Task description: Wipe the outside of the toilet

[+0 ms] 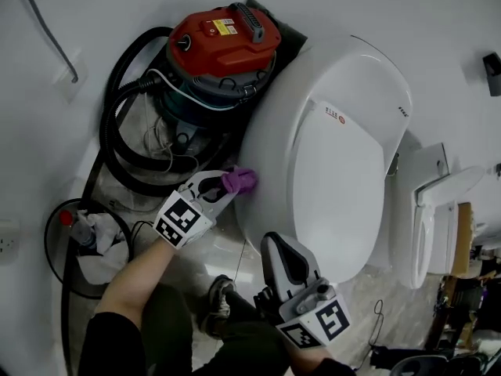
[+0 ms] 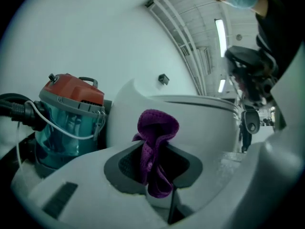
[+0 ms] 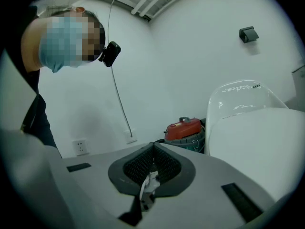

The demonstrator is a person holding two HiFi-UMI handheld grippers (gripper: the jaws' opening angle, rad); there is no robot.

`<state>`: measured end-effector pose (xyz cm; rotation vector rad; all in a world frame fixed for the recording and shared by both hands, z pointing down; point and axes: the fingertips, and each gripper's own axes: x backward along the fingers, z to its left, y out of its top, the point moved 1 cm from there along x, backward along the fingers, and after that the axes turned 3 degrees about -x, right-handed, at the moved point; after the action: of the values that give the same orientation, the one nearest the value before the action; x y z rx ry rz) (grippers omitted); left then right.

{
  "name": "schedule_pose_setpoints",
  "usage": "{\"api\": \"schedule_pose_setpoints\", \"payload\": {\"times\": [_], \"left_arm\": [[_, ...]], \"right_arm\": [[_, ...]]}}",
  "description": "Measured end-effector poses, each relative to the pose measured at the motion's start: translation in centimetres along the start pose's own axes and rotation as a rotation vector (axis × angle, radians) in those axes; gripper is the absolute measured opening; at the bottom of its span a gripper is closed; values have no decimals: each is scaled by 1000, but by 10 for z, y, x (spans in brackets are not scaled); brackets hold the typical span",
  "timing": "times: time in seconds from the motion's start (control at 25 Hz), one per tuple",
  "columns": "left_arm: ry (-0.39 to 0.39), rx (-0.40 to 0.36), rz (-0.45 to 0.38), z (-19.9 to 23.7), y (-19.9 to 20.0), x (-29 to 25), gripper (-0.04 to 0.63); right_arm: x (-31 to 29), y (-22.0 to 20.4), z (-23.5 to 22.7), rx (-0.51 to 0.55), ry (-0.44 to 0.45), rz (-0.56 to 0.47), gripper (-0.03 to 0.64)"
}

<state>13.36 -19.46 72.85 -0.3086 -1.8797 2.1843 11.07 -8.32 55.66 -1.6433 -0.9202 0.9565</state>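
Observation:
A white toilet (image 1: pixel 337 155) with its lid down fills the middle of the head view. My left gripper (image 1: pixel 225 185) is shut on a purple cloth (image 1: pixel 240 180), which is pressed against the left outer side of the bowl. In the left gripper view the purple cloth (image 2: pixel 155 149) bunches up between the jaws, with the toilet (image 2: pixel 190 118) just behind it. My right gripper (image 1: pixel 275 245) hangs shut and empty near the toilet's front rim, pointing up. In the right gripper view the toilet (image 3: pixel 257 132) stands at the right, beyond the right gripper (image 3: pixel 152 151).
A red-topped vacuum cleaner (image 1: pixel 219 53) with black hoses (image 1: pixel 125 139) stands against the wall, left of the toilet. A bin (image 1: pixel 90 241) with white rubbish sits at lower left. A second toilet (image 1: pixel 430 225) is at the right. The person's shoe (image 1: pixel 219 300) rests on the floor.

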Motion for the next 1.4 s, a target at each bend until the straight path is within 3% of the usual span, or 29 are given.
{"api": "schedule_pose_setpoints", "payload": {"times": [0.16,0.36,0.56,0.92,1.16,1.4], "left_arm": [[-109,-50,75,-50,-40,30,78],[-238,-47,56,-92,-56,40,78],[-262,-17,47,-106,-67,22,78],[-34,32,10,-45,-56,-7,78],[171,133,-26,26,-40,-29,78],[261,156,-34,84,-20,-62,78]], "right_arm": [[4,-3,4,-11,19,1,-2],[2,-5,8,-29,46,0,-2],[-1,-4,13,-20,75,-2,-2],[-4,-6,4,-2,87,29,-2],[-7,-8,-2,1,115,50,-2],[-3,-7,-10,-10,131,47,-2]]}}
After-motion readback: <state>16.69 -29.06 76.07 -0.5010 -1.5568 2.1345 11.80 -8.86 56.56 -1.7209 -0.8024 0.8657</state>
